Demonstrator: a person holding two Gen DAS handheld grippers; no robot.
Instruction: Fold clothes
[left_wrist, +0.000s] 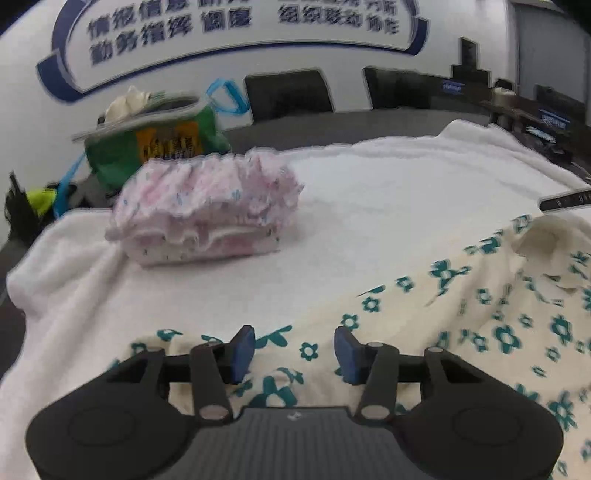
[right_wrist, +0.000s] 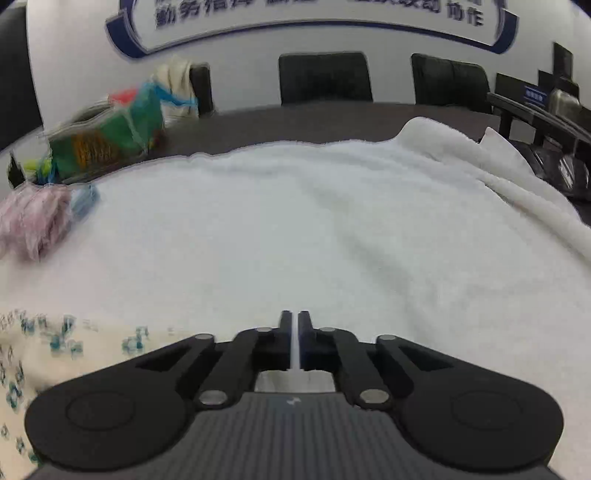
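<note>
A cream garment with teal flowers (left_wrist: 461, 314) lies spread over the near right of the white blanket (left_wrist: 369, 192). My left gripper (left_wrist: 295, 350) hovers over its near edge, open, its blue pads (left_wrist: 242, 354) apart and pressing on nothing. A folded pink ruffled garment (left_wrist: 207, 206) rests on the blanket at the far left. In the right wrist view my right gripper (right_wrist: 295, 325) is over the bare white blanket (right_wrist: 314, 221), jaws shut to a thin slit with nothing seen between them. The flowered garment (right_wrist: 55, 343) shows at its lower left, and the pink garment (right_wrist: 33, 218) blurred at the left edge.
A green bag (left_wrist: 155, 144) stuffed with items and blue straps stands behind the pink garment on the dark table (left_wrist: 351, 125). Black chairs (right_wrist: 325, 77) line the far side under a wall sign. Desks with equipment (left_wrist: 546, 122) stand at the right. The blanket's middle is bare.
</note>
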